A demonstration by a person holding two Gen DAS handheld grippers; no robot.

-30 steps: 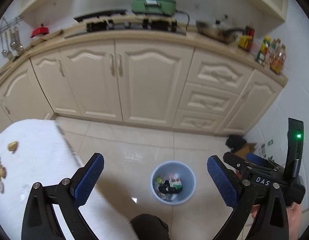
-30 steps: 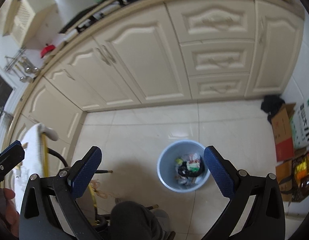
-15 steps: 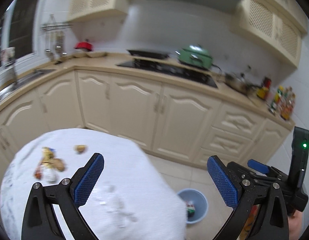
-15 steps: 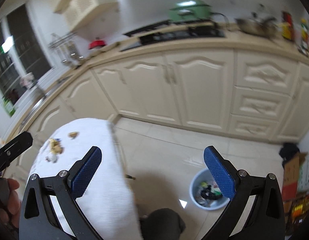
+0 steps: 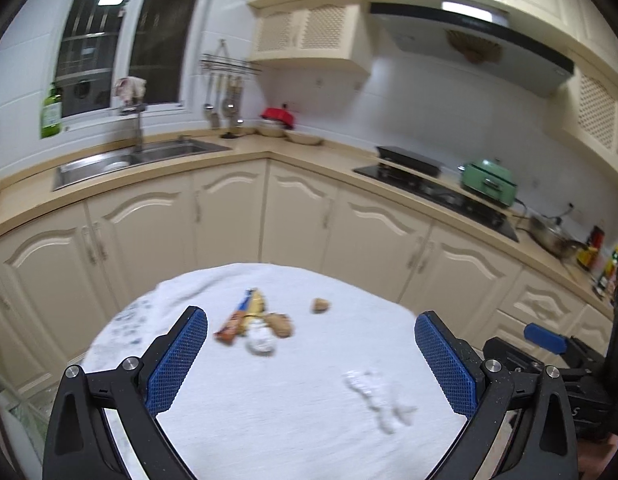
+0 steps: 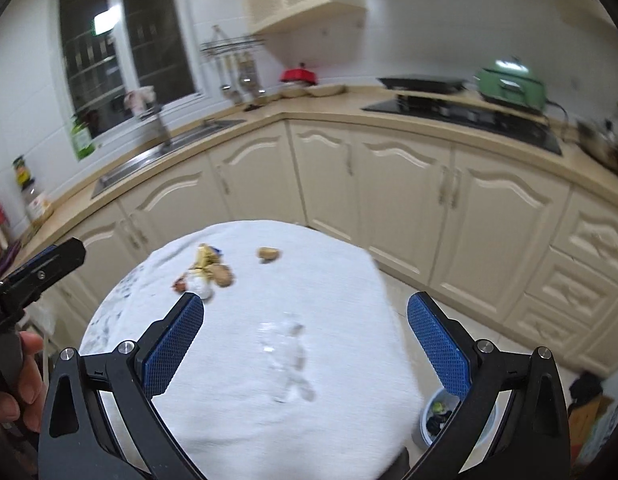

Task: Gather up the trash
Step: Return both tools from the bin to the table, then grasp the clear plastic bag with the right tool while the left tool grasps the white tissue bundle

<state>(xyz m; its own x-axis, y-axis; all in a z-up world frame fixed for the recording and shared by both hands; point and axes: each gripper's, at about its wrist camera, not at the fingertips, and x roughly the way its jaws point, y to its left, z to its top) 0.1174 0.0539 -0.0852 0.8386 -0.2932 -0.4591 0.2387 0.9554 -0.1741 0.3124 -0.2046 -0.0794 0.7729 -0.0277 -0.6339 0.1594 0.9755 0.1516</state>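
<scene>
Both of your grippers hung over the near side of the white-clothed table (image 5: pixel 269 420), and neither had anything between its pads. Your left gripper (image 5: pixel 311 364) had its blue fingers spread wide apart; your right gripper (image 6: pixel 305 350) was spread just as wide and equally empty.

The trash sat ahead of you, toward the far half of the table, well apart from either set of fingertips. It was a small cluster: a snack wrapper (image 5: pixel 239 318), a crumpled white wad (image 5: pixel 261 340) just this side of it, and a brown nutshell-like scrap (image 5: pixel 280 325) touching them. A second brown scrap (image 5: pixel 320 305) lay alone, near the cluster on its right and a little farther back.

From your left gripper the cluster lay forward and only slightly left of centre, inside the span of the open fingers. From your right gripper it lay forward and clearly off to the left, above the left fingertip (image 6: pixel 175 344). So I judged your left hand the better placed. The wrapper's long axis ran diagonally, near-left to far-right, so you would have needed to turn your wrist to close across its narrow width.

The bin (image 6: pixel 437 416) stood on the floor just past the table's right edge
</scene>
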